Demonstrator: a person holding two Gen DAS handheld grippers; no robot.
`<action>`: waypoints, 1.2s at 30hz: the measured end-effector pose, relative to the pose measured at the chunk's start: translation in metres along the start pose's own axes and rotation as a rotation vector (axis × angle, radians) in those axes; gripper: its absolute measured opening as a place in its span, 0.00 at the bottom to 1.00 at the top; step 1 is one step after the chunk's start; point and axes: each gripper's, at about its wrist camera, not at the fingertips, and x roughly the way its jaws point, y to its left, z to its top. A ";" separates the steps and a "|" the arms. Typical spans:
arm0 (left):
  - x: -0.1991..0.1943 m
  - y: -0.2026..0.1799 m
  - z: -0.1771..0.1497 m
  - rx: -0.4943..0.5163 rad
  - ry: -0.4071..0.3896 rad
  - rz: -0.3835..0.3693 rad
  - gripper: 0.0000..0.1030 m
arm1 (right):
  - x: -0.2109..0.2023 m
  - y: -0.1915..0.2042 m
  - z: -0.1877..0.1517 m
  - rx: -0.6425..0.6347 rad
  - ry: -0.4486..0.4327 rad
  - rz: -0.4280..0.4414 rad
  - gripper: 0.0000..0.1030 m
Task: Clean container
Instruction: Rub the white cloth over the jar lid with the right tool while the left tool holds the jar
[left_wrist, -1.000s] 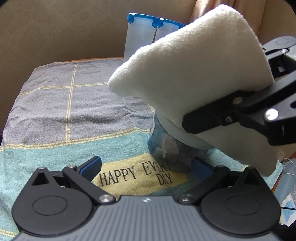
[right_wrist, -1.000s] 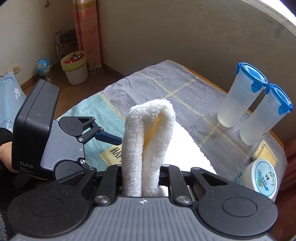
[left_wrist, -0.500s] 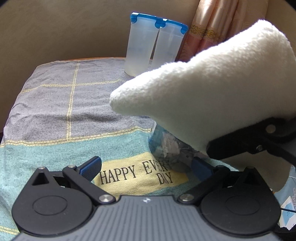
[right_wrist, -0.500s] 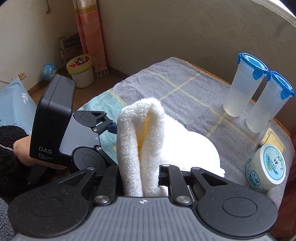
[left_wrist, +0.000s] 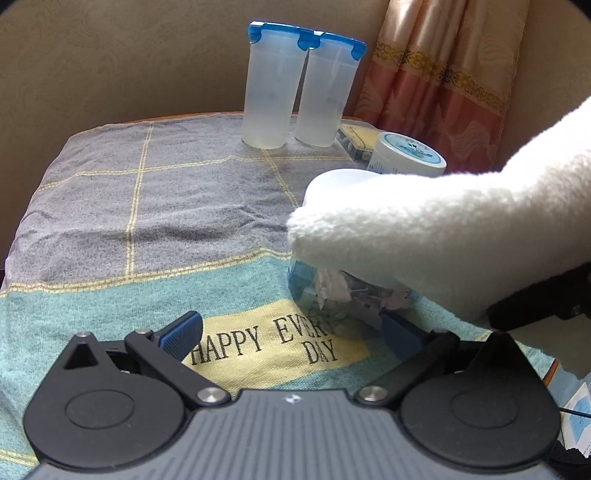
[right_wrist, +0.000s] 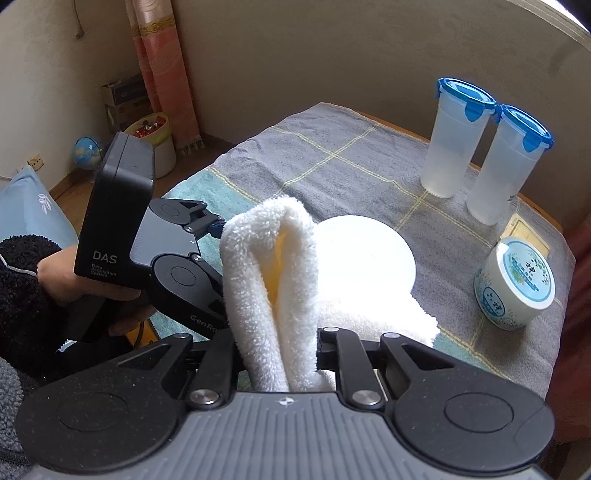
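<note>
**Towel on the jar lid, left side wide open**

While the left gripper (left_wrist: 291, 326) sits with jaws spread around the jar (left_wrist: 332, 295), the towel (left_wrist: 424, 229) drapes its white lid; bare tablecloth (left_wrist: 147, 206) stretches left.

From the right wrist, the right gripper (right_wrist: 279, 354) pinches the towel, tubs well apart near the table's far edge.

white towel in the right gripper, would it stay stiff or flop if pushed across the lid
Likely floppy: the white towel folds over itself above the right gripper, and its free end droops onto the container. The thick pile probably grips rather than slides. It looks light, so it would bunch up when pushed.
</note>
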 end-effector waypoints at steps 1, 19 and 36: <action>0.000 0.000 0.000 0.000 -0.001 0.000 1.00 | -0.002 -0.002 -0.002 0.007 -0.002 -0.006 0.17; 0.001 -0.004 0.001 0.016 0.004 0.001 1.00 | -0.023 -0.059 -0.003 0.122 -0.051 -0.158 0.17; 0.002 0.002 0.001 0.001 0.000 -0.028 1.00 | 0.026 -0.059 0.062 0.037 -0.055 -0.193 0.17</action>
